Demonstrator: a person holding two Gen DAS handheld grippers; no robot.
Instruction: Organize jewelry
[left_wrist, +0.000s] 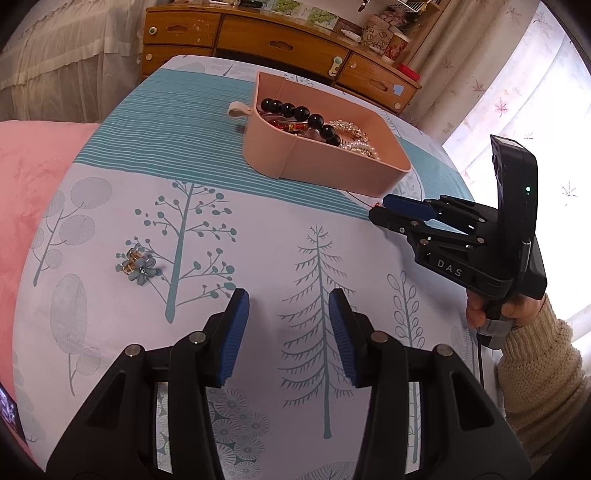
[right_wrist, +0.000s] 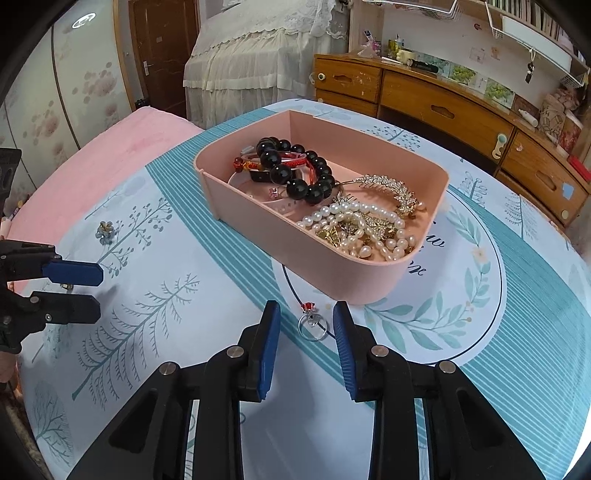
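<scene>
Both claws are released, holding nothing. Right claw (right_wrist: 306, 345) has its jaws either side of a ring (right_wrist: 309, 325) on a thin cord, lying on the sheet (right_wrist: 480, 350) just beside the pink tray (right_wrist: 332, 266). Closing too high could pinch only cord, or snag the sheet and drag it. Left claw (left_wrist: 288, 332) hovers near the flower earrings (left_wrist: 138, 266). Only the right view shows the ring; the left view shows the earrings plainly, tiny in the other.

Bed w/ tree-print sheet (right_wrist: 207, 332): pink box (right_wrist: 332, 266) at center frame, corded ring (right_wrist: 312, 325) just below it, blue flower earrings (left_wrist: 138, 267) at left, pink blanket (left_wrist: 33, 177) along far-left edge.
</scene>
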